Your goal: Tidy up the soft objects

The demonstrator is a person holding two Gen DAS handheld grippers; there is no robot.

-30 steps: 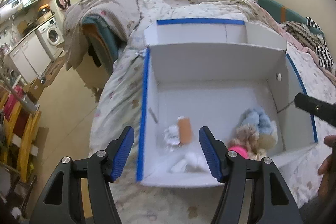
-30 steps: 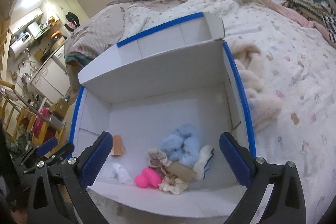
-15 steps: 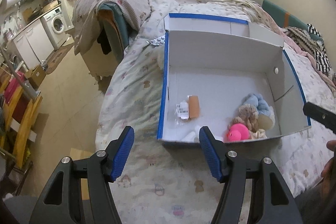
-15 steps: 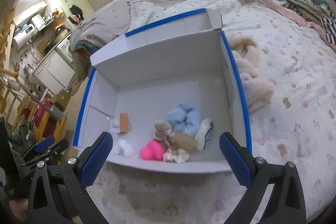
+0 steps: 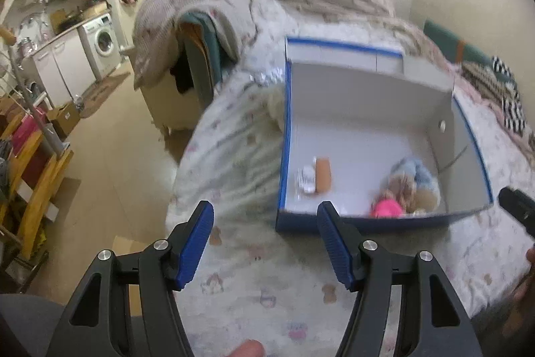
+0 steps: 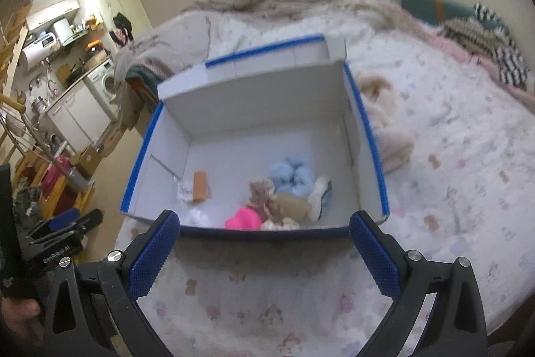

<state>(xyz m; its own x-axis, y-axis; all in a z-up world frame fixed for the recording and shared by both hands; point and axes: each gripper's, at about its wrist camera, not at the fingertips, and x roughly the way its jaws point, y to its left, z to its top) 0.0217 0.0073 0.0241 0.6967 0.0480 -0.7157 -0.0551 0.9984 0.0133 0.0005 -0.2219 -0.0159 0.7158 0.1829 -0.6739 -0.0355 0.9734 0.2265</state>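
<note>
Left hand-held gripper and right hand-held gripper are held wide, empty, bottom of frame. Soft toys are piled in box, centre frame, on bed.

Cardboard box: white inside, blue-edged. Contents: pink plush, light-blue plush, tan plush. Bedsheet: white, small pastel figures.

we see a box of smooth white cardboard with matt blue edges. the blue toy inside looks fluffy and the pink toy looks soft. the bed sheet is printed cloth. the gripper pads are bumpy blue rubber on matt black plastic arms with shiny metal screws.
</note>
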